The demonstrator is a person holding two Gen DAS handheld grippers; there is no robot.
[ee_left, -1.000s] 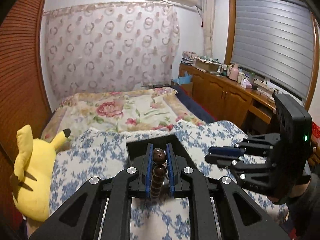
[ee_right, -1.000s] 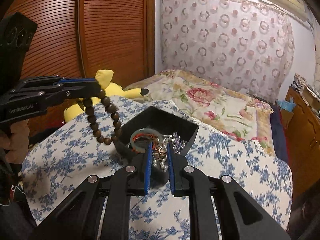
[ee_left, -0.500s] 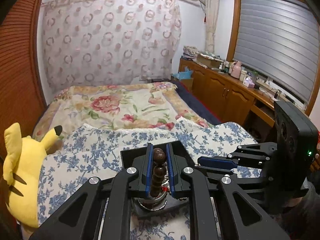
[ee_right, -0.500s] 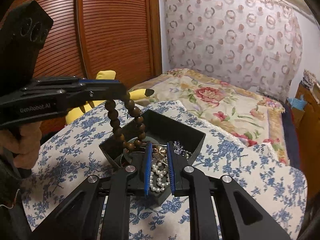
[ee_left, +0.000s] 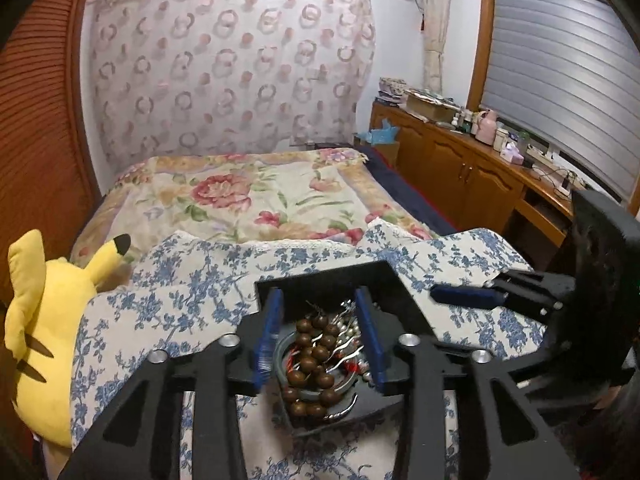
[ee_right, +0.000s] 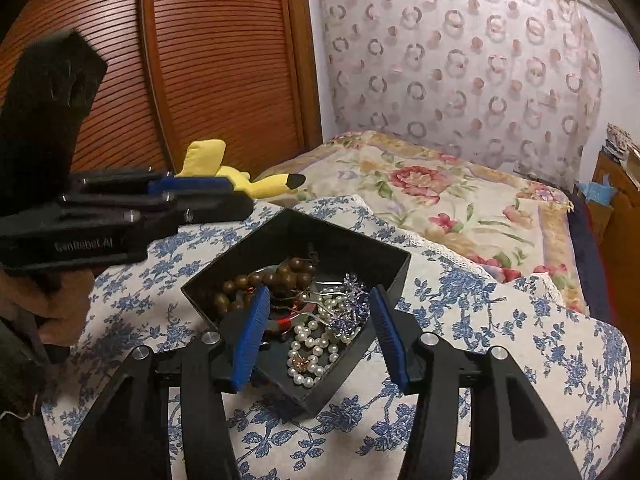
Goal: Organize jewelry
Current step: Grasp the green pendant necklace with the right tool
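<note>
1. Wooden beads, dark brown and strung in a loop, lie heaped in the black box (ee_right: 394, 276); this bead bracelet (ee_left: 310, 360) sits on top of a grey bangle (ee_left: 280, 354), directly under my left gripper (ee_left: 318, 340).
2. My left gripper's jaws are opening, and nothing is pinched between them; the beads rest loose in the box below the blue pads.
3. My right gripper (ee_right: 320, 336) is opening too, with its jaws spread over the near corner of the box. The pearl necklace (ee_right: 310, 354) lies beneath them, touched by neither pad as far as I can see.
4. Beside the pearls I make out a sparkly purple piece (ee_right: 350, 308) and a small gold clasp or charm; I cannot tell what the thin silver wires belong to.
5. The box stands on the blue-flowered cloth (ee_right: 500, 320) over the bed, with a yellow plush toy (ee_left: 44, 320) well off to my left.
6. I judge the beads light and hard but the strand floppy, so it should be pinched across one or two beads and lifted slowly to let the rest hang free.
7. The pearls look smooth and slippery, and I expect the strand to snag its neighbours; I would take it at a clear stretch near the box edge.
8. The soft bedding may let the box tip if I press down on its rim.
</note>
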